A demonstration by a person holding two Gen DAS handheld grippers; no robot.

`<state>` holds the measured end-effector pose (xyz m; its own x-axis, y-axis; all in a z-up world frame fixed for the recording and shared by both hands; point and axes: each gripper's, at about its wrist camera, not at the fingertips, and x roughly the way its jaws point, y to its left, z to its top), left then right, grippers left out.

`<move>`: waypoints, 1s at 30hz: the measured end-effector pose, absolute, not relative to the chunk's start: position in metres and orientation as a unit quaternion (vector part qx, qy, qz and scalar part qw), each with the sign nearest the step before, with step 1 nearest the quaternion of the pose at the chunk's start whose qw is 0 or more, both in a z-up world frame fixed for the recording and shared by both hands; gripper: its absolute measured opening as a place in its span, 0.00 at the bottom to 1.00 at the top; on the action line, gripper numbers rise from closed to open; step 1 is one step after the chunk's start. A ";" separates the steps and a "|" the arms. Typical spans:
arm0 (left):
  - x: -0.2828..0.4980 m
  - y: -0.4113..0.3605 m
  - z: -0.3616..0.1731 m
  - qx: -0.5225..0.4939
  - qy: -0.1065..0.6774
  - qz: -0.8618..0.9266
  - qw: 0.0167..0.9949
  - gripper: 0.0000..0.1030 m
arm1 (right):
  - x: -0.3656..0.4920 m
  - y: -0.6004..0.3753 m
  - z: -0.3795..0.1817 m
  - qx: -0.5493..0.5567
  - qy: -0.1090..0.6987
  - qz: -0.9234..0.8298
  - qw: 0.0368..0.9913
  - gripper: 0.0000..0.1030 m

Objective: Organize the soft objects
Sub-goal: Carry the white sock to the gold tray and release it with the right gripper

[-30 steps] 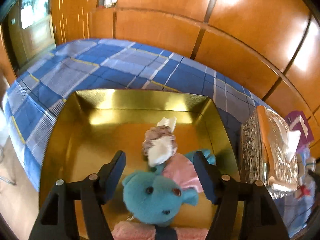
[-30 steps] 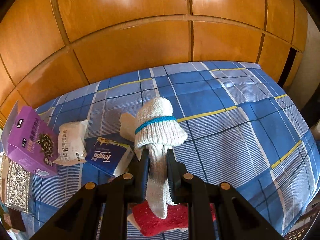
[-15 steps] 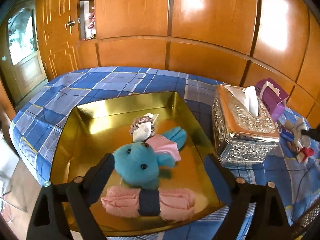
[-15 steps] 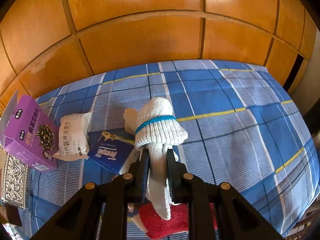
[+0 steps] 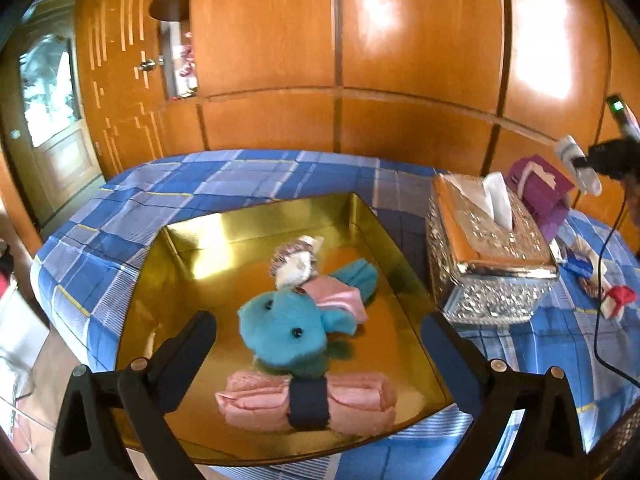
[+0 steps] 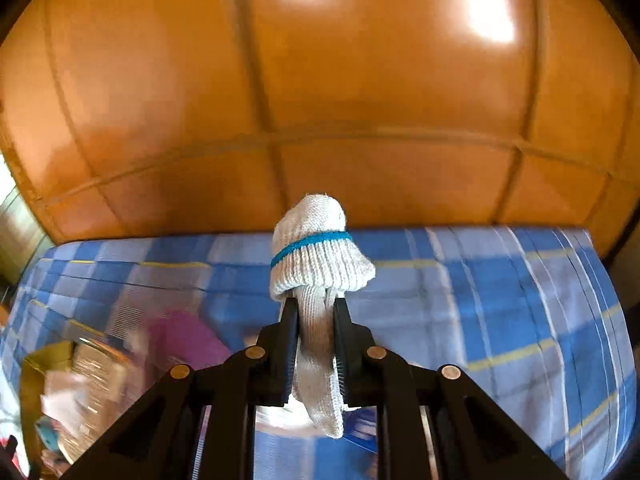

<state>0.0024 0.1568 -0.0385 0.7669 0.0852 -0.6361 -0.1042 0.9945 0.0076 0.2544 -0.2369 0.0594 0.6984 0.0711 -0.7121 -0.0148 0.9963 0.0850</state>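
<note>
The left gripper (image 5: 316, 334) hovers over the gold tray (image 5: 256, 220), its jaws having just spread wide, with nothing pinched between them. In the tray, the teal plush toy (image 5: 286, 330) lies at the centre, the rolled pink towel (image 5: 308, 402) touching it at 6 o'clock and a small white-and-pink bundle (image 5: 296, 262) at 12 o'clock. The silver tissue box (image 5: 486, 256) stands just beside the tray at 3 o'clock. The right gripper (image 6: 316, 314) pinches a white knit glove (image 6: 316, 252), lifted above the blue checked cloth (image 6: 500, 300).
</note>
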 end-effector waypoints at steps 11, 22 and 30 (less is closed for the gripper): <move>-0.003 0.180 -0.033 -0.029 0.331 0.088 0.939 1.00 | 0.211 -0.060 0.083 -0.055 0.368 0.237 0.897 0.15; -0.010 0.194 -0.036 -0.042 0.335 0.106 0.935 1.00 | 0.123 0.048 0.020 -0.118 0.413 0.360 0.828 0.15; -0.011 0.205 -0.041 -0.057 0.340 0.118 0.931 1.00 | 0.123 0.083 -0.005 -0.115 0.438 0.346 0.821 0.18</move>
